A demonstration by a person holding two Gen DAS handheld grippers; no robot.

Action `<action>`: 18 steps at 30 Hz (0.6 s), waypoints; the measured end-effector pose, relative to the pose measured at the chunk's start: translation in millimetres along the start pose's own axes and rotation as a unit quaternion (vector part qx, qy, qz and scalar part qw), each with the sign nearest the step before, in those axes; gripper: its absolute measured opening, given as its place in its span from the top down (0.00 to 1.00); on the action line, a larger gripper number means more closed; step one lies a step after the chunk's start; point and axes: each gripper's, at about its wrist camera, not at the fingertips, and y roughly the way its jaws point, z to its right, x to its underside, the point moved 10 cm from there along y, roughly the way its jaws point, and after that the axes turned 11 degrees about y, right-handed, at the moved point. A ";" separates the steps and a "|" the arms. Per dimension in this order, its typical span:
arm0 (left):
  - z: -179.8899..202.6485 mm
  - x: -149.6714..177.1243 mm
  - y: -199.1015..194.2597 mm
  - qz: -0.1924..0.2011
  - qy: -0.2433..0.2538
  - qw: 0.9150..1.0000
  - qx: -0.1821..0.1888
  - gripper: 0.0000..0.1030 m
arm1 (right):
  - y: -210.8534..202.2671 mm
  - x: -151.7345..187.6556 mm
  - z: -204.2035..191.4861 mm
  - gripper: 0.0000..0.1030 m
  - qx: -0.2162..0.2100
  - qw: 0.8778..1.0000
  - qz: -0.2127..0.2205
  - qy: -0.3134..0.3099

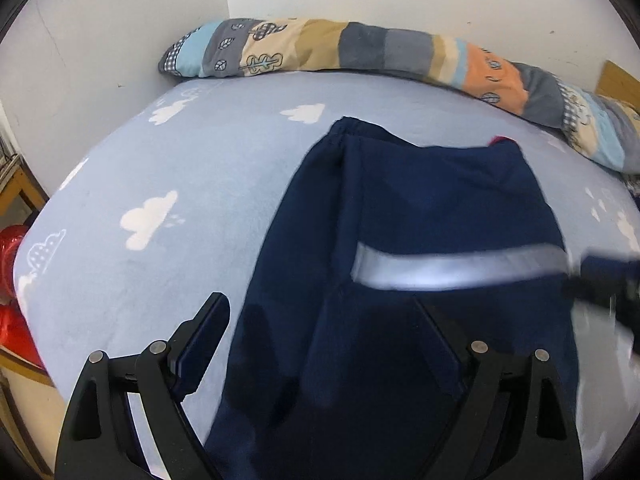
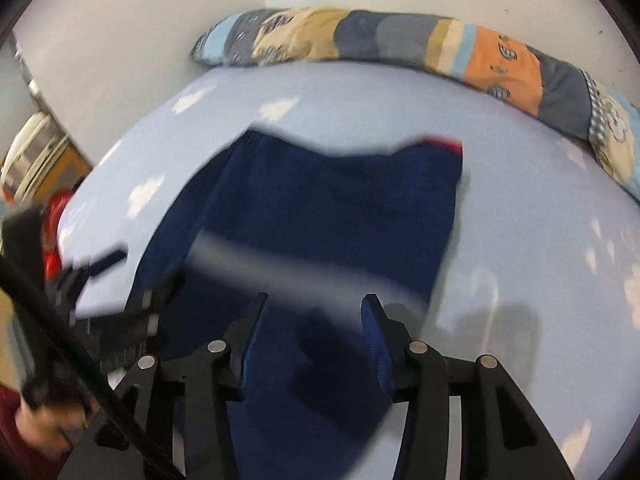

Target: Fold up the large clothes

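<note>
A navy blue garment [image 1: 420, 208] with a grey reflective stripe [image 1: 460, 268] lies folded on the bed, a bit of red showing at its far edge. My left gripper [image 1: 320, 308] hovers over its near part, jaws wide open and nothing pinched. In the right wrist view the same garment [image 2: 332, 208] is blurred. My right gripper [image 2: 316, 304] stands open above the near end, cloth below and between the fingers but not pressed. The right gripper [image 1: 608, 284] shows as a blur at the left view's right edge. The left gripper [image 2: 108, 280] and a hand [image 2: 40, 420] appear at the right view's left.
The bed has a light blue sheet [image 1: 140, 280] with white clouds. A long patchwork pillow [image 1: 360, 48] lies along the white wall at the far side. A red object [image 1: 12, 260] and wooden furniture [image 1: 20, 188] stand off the bed's left edge.
</note>
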 end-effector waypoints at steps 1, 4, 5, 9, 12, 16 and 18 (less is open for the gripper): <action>2.7 4.8 -6.1 0.002 -0.003 1.000 0.006 0.12 | -9.4 19.5 -2.8 0.51 -0.005 1.000 -0.003 0.003; 13.5 23.8 -23.6 0.007 -0.001 1.000 0.014 0.12 | -27.9 59.0 -5.3 0.51 -0.022 1.000 -0.004 0.019; 17.6 32.8 -25.0 0.004 0.003 1.000 0.013 0.12 | -31.9 70.0 -6.9 0.51 -0.024 0.999 -0.002 0.024; 22.3 60.4 -11.1 -0.025 -0.001 1.000 0.000 0.12 | -18.7 87.6 -5.1 0.51 0.011 1.000 0.008 -0.011; 20.9 64.4 -1.5 -0.024 0.000 1.000 0.004 0.11 | 6.1 99.5 0.7 0.49 0.013 1.000 -0.016 -0.008; 16.5 66.2 3.3 -0.027 -0.025 0.999 0.021 0.10 | 19.4 104.6 9.0 0.41 0.000 0.999 -0.032 0.006; 18.1 65.0 -0.4 -0.017 -0.021 1.000 0.013 0.11 | 16.3 104.7 8.2 0.40 0.002 1.000 -0.027 -0.001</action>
